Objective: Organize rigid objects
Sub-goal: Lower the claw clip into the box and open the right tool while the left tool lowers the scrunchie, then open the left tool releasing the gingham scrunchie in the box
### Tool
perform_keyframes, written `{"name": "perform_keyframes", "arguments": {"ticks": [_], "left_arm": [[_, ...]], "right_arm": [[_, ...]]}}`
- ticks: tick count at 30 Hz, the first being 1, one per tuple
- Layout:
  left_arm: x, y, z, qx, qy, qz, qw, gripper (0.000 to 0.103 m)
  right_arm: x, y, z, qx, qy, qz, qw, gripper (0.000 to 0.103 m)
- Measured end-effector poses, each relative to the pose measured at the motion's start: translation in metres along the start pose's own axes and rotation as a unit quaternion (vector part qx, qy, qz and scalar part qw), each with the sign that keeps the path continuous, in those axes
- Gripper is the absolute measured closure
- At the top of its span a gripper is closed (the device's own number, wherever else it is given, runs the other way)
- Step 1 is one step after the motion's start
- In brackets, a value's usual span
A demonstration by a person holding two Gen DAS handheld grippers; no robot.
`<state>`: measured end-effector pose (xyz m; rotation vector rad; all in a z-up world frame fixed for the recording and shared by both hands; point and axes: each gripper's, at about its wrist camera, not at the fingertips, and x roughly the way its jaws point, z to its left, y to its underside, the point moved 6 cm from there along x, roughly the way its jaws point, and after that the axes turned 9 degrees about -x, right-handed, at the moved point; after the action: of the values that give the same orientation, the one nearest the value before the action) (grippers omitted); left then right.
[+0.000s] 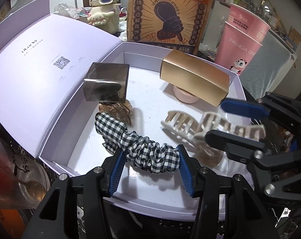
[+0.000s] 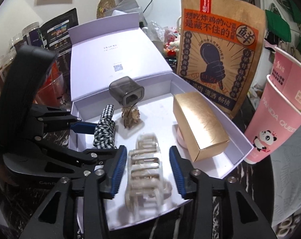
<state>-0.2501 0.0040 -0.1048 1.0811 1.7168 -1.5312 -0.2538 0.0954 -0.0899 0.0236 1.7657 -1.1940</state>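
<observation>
An open white box (image 1: 241,91) (image 2: 238,139) holds the items. My left gripper (image 1: 150,155) (image 2: 104,139) is shut on a black-and-white checkered scrunchie (image 1: 134,139) (image 2: 104,127), which runs across between its blue pads. My right gripper (image 2: 147,151) (image 1: 214,119) stands open around a cream hair claw (image 2: 146,171) (image 1: 190,127); the claw is blurred, with a gap to each pad. Further back are an amber hair claw (image 1: 118,111) (image 2: 131,117), a smoky grey clear case (image 1: 106,83) (image 2: 126,91) on it, and a gold carton (image 1: 196,79) (image 2: 200,123) on a pink round tin (image 1: 185,96).
The box's lid (image 1: 41,69) (image 2: 114,47) lies open to the back left. A brown paper bag (image 1: 170,14) (image 2: 216,59) stands behind the box, stacked pink cups (image 1: 242,45) (image 2: 279,115) at the right. A cream bottle (image 1: 104,10) and a clear cup (image 1: 11,169) stand left.
</observation>
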Motion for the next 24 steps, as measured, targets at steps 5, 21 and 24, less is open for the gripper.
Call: {"name": "perform_keyframes", "arguments": {"ticks": [5, 21, 24], "left_arm": [[-0.005, 0.001, -0.002, 0.004, -0.007, -0.007, 0.9999, 0.053], [-0.017, 0.004, -0.008, 0.003, -0.016, 0.007, 0.9998, 0.047], [-0.024, 0.004, -0.009, 0.002, -0.012, -0.002, 0.9999, 0.047]], "right_arm": [[-0.006, -0.001, -0.003, 0.000, 0.015, -0.002, 1.000, 0.055], [-0.043, 0.004, -0.020, 0.027, 0.042, -0.023, 0.998, 0.051], [-0.050, 0.004, -0.022, 0.031, 0.046, -0.029, 0.998, 0.051]]}}
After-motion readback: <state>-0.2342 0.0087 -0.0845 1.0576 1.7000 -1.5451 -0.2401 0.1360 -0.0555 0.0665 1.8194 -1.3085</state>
